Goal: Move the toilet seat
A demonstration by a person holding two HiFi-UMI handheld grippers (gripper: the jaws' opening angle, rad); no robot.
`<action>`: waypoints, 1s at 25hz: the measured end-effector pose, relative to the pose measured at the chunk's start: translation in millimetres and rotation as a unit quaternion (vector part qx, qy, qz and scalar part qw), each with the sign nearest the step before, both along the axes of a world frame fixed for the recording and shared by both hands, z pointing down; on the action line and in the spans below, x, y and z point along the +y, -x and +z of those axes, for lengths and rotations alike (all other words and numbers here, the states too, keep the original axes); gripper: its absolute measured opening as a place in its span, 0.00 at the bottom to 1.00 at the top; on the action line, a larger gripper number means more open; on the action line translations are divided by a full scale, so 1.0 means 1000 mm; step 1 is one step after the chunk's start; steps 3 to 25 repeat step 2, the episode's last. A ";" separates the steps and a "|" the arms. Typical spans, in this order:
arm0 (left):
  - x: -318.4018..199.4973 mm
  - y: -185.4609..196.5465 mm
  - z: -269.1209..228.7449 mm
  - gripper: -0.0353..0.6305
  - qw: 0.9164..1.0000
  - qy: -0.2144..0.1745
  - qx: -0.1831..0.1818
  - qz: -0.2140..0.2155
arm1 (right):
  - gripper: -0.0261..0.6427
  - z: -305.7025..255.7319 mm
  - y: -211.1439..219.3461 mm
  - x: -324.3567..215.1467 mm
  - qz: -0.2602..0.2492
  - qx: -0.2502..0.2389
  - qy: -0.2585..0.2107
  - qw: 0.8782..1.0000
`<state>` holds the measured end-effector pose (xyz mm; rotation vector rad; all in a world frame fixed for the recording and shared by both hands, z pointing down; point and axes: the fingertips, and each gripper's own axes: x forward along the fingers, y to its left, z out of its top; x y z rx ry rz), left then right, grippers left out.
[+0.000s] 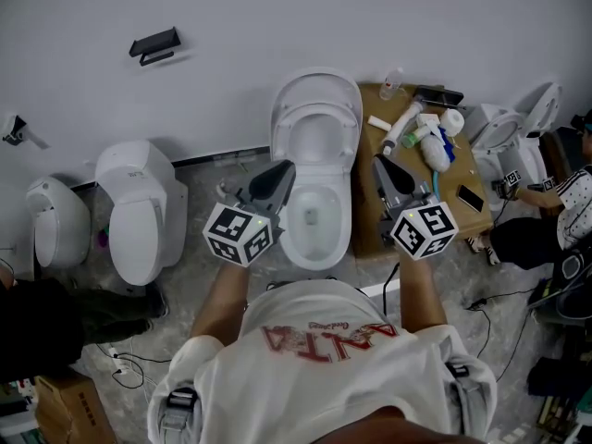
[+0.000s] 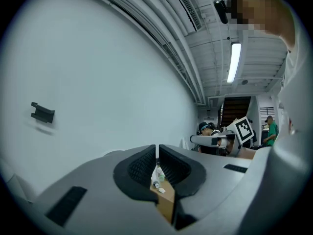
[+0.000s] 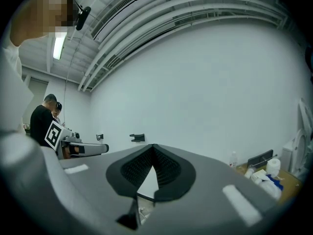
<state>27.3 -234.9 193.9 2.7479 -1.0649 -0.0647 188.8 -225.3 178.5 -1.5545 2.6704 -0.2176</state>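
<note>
A white toilet (image 1: pixel 294 240) stands against the wall, its seat (image 1: pixel 288 129) and lid raised upright against the wall. My left gripper (image 1: pixel 282 172) hovers over the bowl's left side and my right gripper (image 1: pixel 379 163) over its right rim, both clear of the seat. In the left gripper view the left gripper (image 2: pixel 156 148) has its pads almost together with nothing between them, and it faces the bare wall. The right gripper (image 3: pixel 153 147) is shut and empty in the right gripper view. The toilet does not show in either gripper view.
A wooden table (image 1: pixel 367 239) to the toilet's right carries bottles, a paper roll (image 1: pixel 451 120) and a phone (image 1: pixel 470 198). Other white toilets stand to the left (image 1: pixel 139 213) and far right (image 1: pixel 504 137). A person (image 1: pixel 546 220) sits at the right edge. Cables lie on the floor.
</note>
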 end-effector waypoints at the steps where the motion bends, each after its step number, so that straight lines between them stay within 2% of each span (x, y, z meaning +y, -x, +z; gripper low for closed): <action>1: 0.001 0.000 0.000 0.09 1.000 0.000 0.000 0.000 | 0.04 0.000 0.000 0.000 -0.001 0.000 -0.001 1.000; 25: 0.001 -0.001 0.000 0.09 1.000 0.000 -0.001 0.000 | 0.04 0.000 0.000 0.001 -0.002 0.001 -0.001 1.000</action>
